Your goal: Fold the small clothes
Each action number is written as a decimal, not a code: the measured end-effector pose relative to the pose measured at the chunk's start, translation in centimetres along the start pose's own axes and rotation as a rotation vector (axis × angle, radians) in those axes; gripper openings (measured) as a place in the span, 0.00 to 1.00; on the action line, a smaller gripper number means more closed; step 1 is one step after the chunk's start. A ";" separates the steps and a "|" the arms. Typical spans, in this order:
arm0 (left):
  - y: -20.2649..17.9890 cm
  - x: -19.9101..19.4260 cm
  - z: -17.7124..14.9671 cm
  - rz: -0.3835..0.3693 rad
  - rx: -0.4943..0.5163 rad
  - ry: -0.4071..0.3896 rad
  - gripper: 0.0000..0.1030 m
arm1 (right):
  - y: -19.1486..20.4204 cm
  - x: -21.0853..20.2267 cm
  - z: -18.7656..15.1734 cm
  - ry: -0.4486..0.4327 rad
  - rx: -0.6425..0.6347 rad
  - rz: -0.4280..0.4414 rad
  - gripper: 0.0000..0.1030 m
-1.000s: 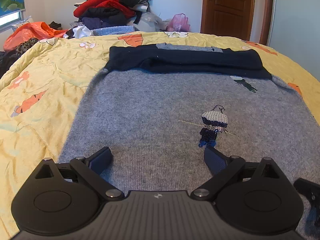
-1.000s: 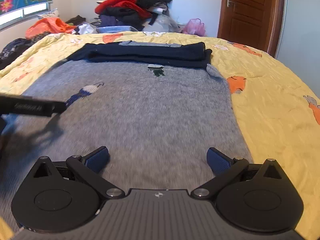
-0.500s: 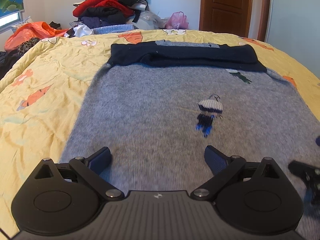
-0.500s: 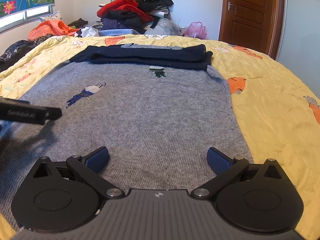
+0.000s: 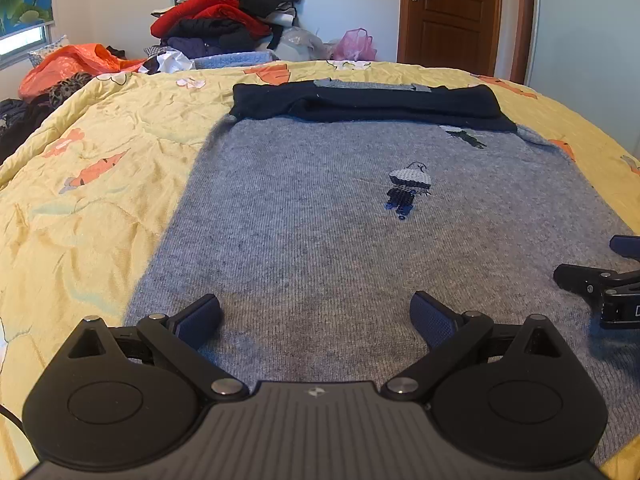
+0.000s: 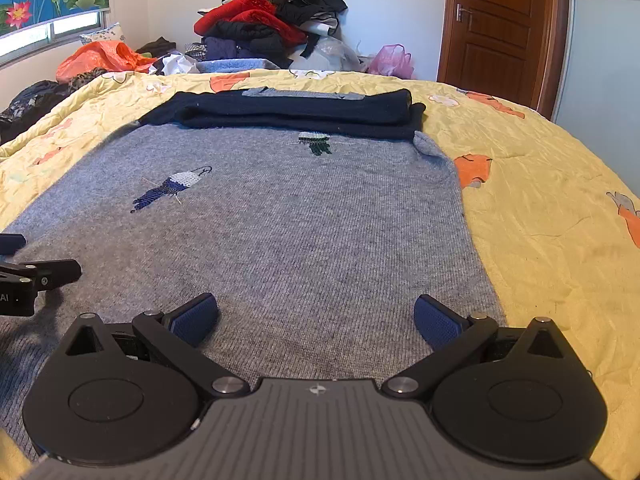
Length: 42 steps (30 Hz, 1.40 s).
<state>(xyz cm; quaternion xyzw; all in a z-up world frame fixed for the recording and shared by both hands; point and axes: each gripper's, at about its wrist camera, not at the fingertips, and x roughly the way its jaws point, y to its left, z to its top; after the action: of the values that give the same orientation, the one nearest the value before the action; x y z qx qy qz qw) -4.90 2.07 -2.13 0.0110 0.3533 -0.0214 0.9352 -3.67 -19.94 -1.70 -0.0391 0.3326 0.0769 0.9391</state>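
Left tool (image 5: pixel 316 316) and right tool (image 6: pixel 316 318) both spread apart, empty, over grey sweater (image 5: pixel 320 220).

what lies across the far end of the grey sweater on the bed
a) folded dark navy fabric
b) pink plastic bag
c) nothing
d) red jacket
a: a band of folded dark navy fabric lies across the far end of the grey sweater; the red clothing and pink bag sit beyond the bed.

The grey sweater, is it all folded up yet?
Only partly. The sweater lies flat on the bed; only its dark sleeves are folded across the top.
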 end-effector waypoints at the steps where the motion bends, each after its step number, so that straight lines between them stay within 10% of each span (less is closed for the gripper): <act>1: 0.0 0.0 0.0 0.000 0.000 0.000 1.00 | 0.0 0.0 0.0 0.000 0.000 0.000 1.00; 42: 1.5 -6.6 -4.3 -0.021 0.034 0.065 1.00 | -0.7 -8.9 -5.9 0.077 -0.060 0.054 1.00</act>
<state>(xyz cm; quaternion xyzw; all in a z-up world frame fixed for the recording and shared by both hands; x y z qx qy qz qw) -12.65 3.95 -0.96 0.0239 0.3834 -0.0367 0.9225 -14.01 -22.46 -0.70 -0.0613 0.3668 0.1107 0.9217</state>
